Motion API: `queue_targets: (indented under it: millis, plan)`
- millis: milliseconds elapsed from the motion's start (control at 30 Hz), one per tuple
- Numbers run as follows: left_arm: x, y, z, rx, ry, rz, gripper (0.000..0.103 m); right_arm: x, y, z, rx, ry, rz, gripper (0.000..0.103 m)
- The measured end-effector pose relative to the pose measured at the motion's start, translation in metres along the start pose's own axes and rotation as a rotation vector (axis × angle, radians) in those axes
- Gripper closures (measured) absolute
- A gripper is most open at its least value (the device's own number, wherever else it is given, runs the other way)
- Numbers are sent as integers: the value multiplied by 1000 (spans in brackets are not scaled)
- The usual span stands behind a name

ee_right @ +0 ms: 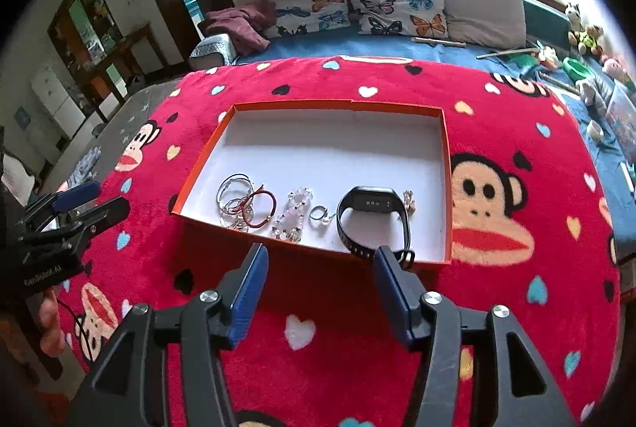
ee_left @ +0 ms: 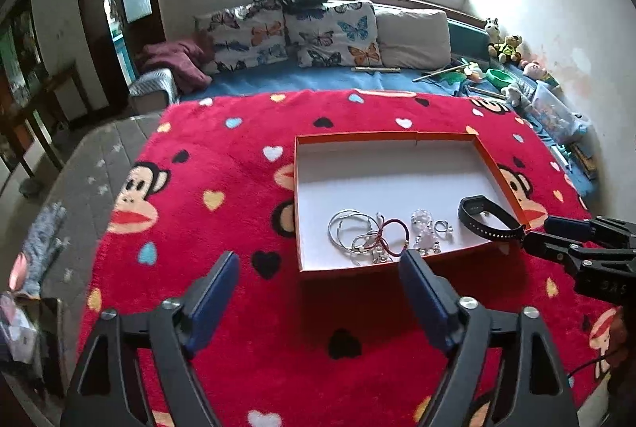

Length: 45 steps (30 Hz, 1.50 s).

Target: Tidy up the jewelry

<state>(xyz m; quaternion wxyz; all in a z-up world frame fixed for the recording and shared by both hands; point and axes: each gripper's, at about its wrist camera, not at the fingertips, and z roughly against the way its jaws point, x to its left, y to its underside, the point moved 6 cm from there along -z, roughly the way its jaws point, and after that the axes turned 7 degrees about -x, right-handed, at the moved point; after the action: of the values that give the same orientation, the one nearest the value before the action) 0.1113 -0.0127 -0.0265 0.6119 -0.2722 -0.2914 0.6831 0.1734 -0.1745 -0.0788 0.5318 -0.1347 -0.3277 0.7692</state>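
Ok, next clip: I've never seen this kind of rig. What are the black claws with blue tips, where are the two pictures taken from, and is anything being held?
There is no robot here. A person holds a two-finger gripper in each hand, and each gripper carries a wide-angle camera looking forward along its fingers. One picture comes from the left gripper, the other from the right gripper; each also catches the other at its edge. Both point down at a red monkey-print blanket spread over a bed. On it sits a shallow orange box with a white floor. Along its near side lie silver bangles, a red cord bracelet, a clear bead bracelet, a small ring, a black wristband watch and a small gold-coloured piece. Both grippers are open and hold nothing.
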Motion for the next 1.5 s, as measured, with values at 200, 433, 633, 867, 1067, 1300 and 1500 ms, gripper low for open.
queue_targets:
  millis: [200,433,633,867,1067,1300,1500]
  plan:
    - [-3,7,13,12,10,17,6,-3,13,8,6,16,-36,40]
    - [-1,26,13,72,34,66,5,-10,25,10,19,38,-57,40]
    - [1,39,9,112,23,82,5,-8,29,14,14,62,-37,38]
    - [0,46,7,128,9,73,5,-7,35,14,17,74,-26,35]
    - [0,52,6,148,6,69,5,-12,37,15,21,80,-39,32]
    - [0,58,3,169,1,60,5,-15,38,14,23,85,-46,31]
    - [-1,59,1,177,2,55,5,-16,38,13,23,83,-48,31]
